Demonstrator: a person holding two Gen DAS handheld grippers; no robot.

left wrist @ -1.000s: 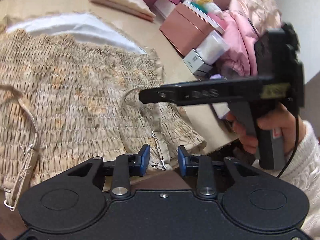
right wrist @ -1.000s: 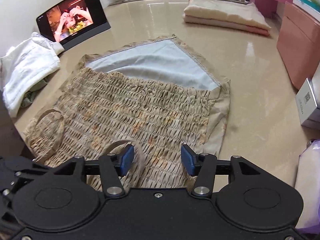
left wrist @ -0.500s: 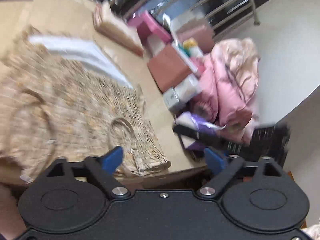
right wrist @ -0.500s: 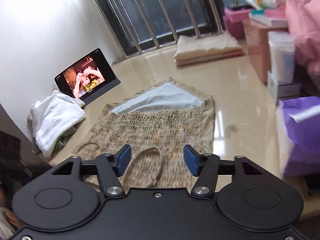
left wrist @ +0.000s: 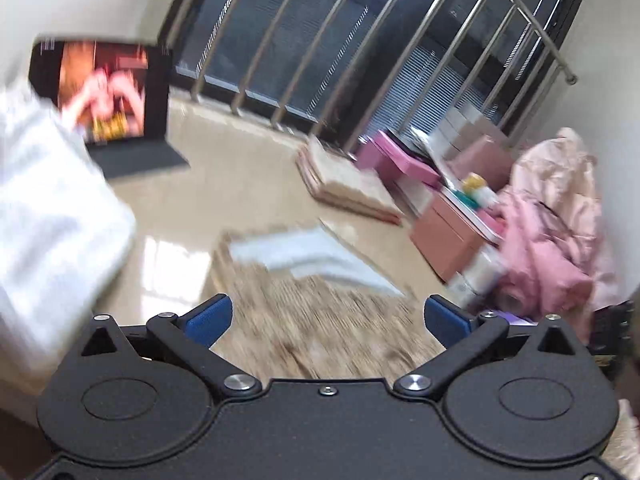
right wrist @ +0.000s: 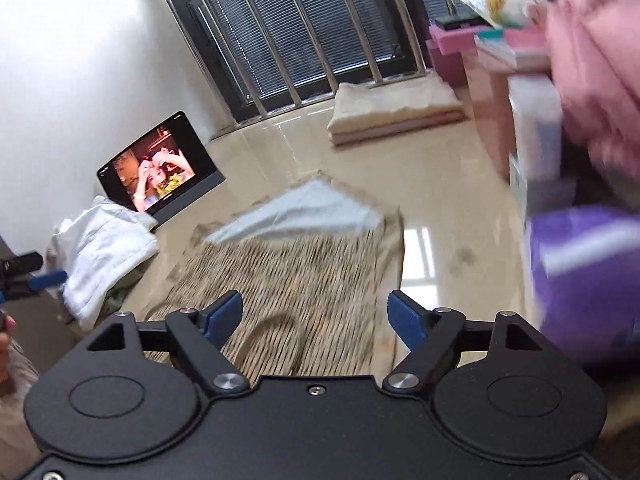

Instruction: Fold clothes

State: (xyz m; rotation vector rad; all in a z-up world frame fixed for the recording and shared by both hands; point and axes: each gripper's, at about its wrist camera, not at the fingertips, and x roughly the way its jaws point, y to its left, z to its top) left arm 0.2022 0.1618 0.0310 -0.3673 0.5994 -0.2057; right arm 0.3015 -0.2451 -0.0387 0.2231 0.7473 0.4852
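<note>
A beige smocked dress lies flat on the glossy floor, its pale lining turned up at the far end and a strap loop near me. It also shows blurred in the left wrist view. My right gripper is open and empty, held above the dress's near edge. My left gripper is open wide and empty, raised above the dress. The left gripper's blue fingertips show at the left edge of the right wrist view.
A tablet playing video leans on the left wall, a white garment pile beside it. A folded beige stack lies by the window bars. Pink boxes, pink bedding and a purple bag crowd the right.
Both grippers have lifted up and back from the dress and tilted toward the room. The left jaws have opened wide; the right jaws have opened wider. The dress lies where it was.
</note>
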